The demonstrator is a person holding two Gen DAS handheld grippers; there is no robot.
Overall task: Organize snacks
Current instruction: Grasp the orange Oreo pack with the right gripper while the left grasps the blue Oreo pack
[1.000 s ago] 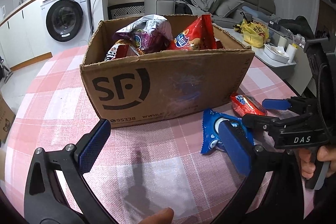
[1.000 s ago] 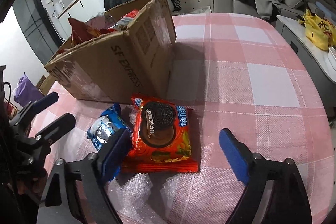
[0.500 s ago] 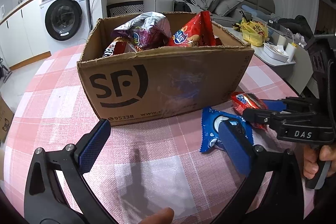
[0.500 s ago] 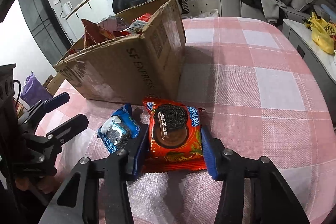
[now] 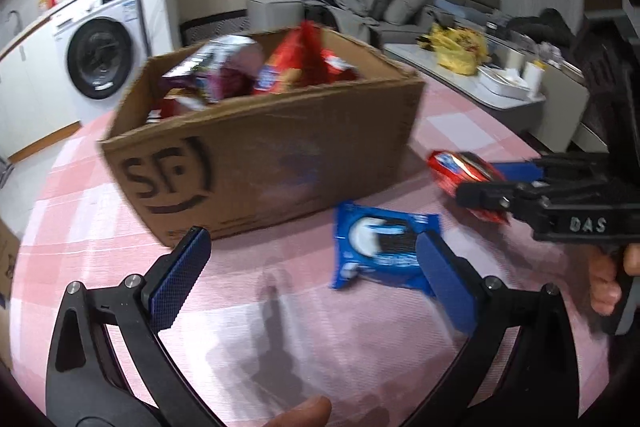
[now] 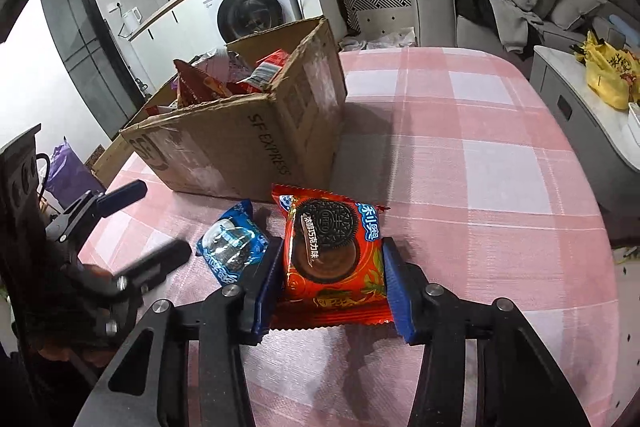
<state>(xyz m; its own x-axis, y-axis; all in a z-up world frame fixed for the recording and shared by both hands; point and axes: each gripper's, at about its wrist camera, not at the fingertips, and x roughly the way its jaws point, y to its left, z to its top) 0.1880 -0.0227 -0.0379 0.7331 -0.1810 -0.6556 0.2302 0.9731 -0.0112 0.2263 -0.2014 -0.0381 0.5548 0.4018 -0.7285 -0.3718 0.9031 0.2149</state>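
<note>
Now gripping the red Oreo packet (image 6: 334, 251) with the right gripper (image 6: 330, 291), just before the cardboard box (image 6: 248, 143). Holding the left gripper (image 5: 316, 267) spread near the blue packet (image 5: 384, 251). Sitting on a pink checked tablecloth (image 6: 480, 155), washing machine (image 6: 250, 9) and sofa (image 6: 500, 3) beyond the box.

Right gripper (image 6: 330, 287): my blue pads clamp the red cookie packet (image 6: 334, 251)
Blue packet (image 6: 232, 247): just left, on the tablecloth (image 6: 480, 167)

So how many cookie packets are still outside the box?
2: the red packet gripped in the right gripper, and the blue packet lying on the table beside it. Others may hide behind the cardboard box.
</note>
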